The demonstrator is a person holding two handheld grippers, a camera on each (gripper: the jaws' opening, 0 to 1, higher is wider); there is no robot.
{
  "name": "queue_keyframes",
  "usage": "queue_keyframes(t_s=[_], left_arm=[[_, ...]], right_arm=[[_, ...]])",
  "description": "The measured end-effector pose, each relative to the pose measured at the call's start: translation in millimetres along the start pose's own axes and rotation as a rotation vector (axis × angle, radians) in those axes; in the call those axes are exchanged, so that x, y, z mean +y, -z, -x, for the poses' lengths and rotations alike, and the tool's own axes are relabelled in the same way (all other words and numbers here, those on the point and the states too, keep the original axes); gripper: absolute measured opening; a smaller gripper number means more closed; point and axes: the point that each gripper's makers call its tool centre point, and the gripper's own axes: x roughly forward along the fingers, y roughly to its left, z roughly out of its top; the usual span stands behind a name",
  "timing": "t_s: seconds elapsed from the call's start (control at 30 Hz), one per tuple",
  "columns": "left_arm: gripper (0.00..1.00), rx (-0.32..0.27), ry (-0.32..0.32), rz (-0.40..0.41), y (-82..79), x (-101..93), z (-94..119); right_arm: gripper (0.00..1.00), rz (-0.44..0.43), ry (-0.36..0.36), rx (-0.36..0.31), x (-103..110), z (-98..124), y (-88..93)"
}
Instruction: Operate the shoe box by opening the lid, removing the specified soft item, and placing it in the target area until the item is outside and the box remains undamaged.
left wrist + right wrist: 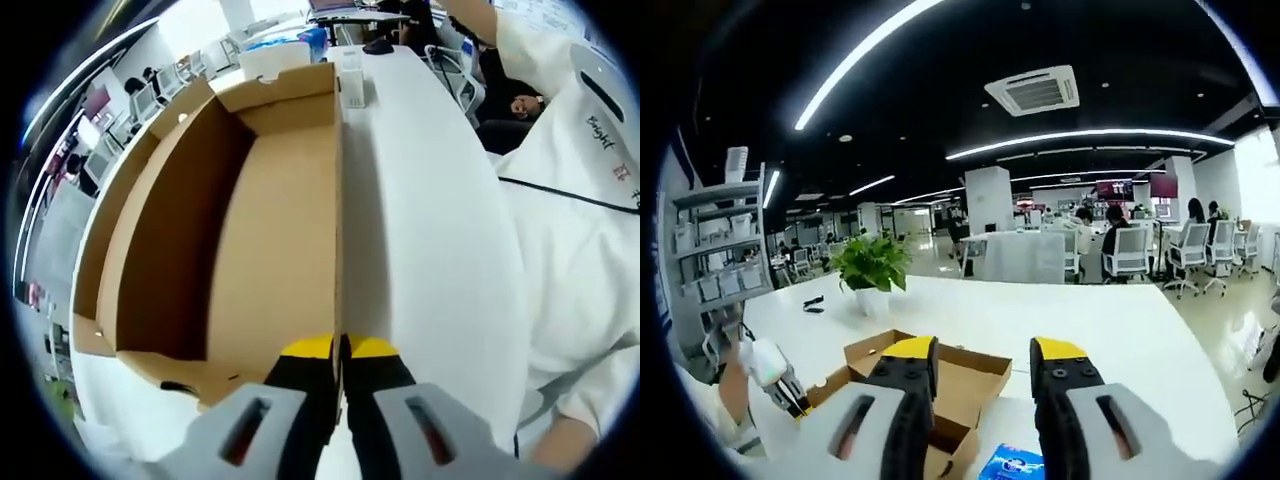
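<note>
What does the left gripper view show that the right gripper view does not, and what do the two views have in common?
Left gripper view: the left gripper shut on the upright wall of the cardboard box, the box's brown inside, bare where visible, and a person's white clothing. Right gripper view: the right gripper open above the table, a potted plant, a blue packet, office chairs and a ceiling vent. Both: the opened cardboard box and the white table.
</note>
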Motion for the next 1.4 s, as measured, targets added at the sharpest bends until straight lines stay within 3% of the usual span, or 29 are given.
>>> queue_keyframes(t_s=[0.1,0.2,0.43,0.5,0.57,0.7,0.8,0.9,1.07,1.1,1.17,1.2,1.3,1.4], left_arm=[[0.01,-0.005,0.002,0.001,-0.4,-0.3,0],[0.02,-0.006,0.001,0.0,-0.7,-0.7,0],[0.02,-0.009,-0.001,-0.005,-0.9,-0.1,0],[0.02,-0.011,0.003,-0.006,-0.8,0.4,0],[0.02,-0.009,0.005,0.003,-0.8,0.8,0],[0.01,0.0,0.004,-0.006,-0.7,0.0,0],[0.01,0.003,0.012,0.003,-0.7,0.1,0],[0.01,0.004,0.013,0.012,-0.6,0.3,0],[0.01,0.004,0.01,0.012,0.0,-0.3,0],[0.01,0.002,0.011,0.009,0.1,0.1,0],[0.01,0.006,0.019,0.017,0.4,0.6,0],[0.01,0.009,0.022,0.018,0.7,0.3,0],[0.01,0.006,0.02,0.02,0.9,0.1,0],[0.01,0.005,0.012,0.014,1.1,-0.2,0]], right_arm=[[0.36,0.037,0.021,-0.003,-1,-11,-7.9],[0.33,0.113,0.01,0.087,2,-22,4.7],[0.34,0.082,-0.01,0.107,14,-45,7.7],[0.34,0.059,0.002,0.149,14,-50,18.9],[0.31,0.101,0.016,0.208,12,-50,30.6],[0.25,0.095,-0.004,0.143,19,-51,26.7],[0.26,0.089,-0.015,0.163,19,-57,35.2],[0.32,0.075,-0.02,0.159,18,-63,35.0],[0.34,0.055,-0.015,0.152,12,-74,37.4],[0.34,0.026,-0.03,0.141,14,-76,37.4],[0.3,-0.124,-0.087,0.131,23,-74,40.9],[0.3,-0.141,-0.09,0.13,20,-75,40.4],[0.33,-0.076,-0.03,0.138,8,-74,43.0],[0.37,-0.089,-0.028,0.148,11,-74,46.2]])
